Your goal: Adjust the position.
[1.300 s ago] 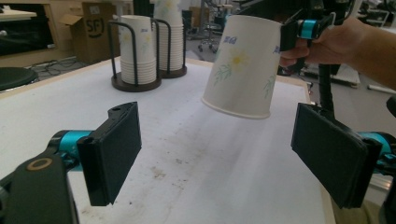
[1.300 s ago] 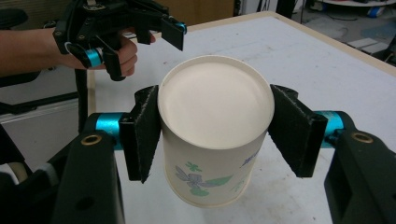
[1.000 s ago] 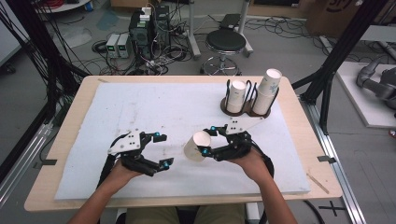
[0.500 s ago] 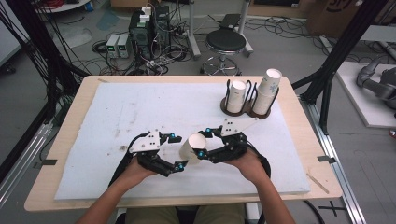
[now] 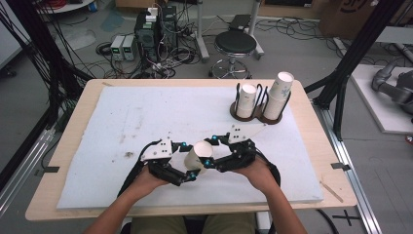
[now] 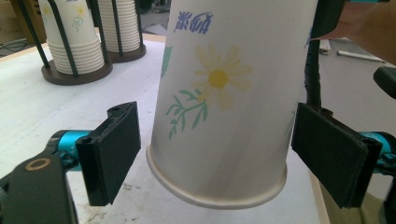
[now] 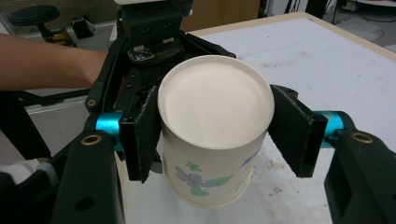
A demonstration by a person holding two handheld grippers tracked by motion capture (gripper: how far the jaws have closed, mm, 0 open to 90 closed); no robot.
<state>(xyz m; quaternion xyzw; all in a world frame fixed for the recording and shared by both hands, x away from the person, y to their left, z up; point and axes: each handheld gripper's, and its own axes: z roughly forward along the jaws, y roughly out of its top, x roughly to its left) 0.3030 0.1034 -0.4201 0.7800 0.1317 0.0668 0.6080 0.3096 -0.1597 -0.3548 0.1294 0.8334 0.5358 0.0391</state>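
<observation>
Paper cup [image 6: 219, 107] up close: matt white paper, smooth wall printed with a daisy, rim rolled into a neat bead. The left hand-held gripper [image 6: 217, 154] shows black pads with a fine ribbed, rubbery-looking face, set on shiny blue anodised-looking metal. On the right hand-held gripper [image 7: 215, 135], matt black plastic arms and brass-coloured rivets. The bench [image 5: 73, 146] has a pale wood edge under a white sheet [image 5: 146, 112], dull and scuffed with dark specks. The cup holder [image 5: 257, 111]: dark wooden-looking base, thin black wire uprights.
</observation>
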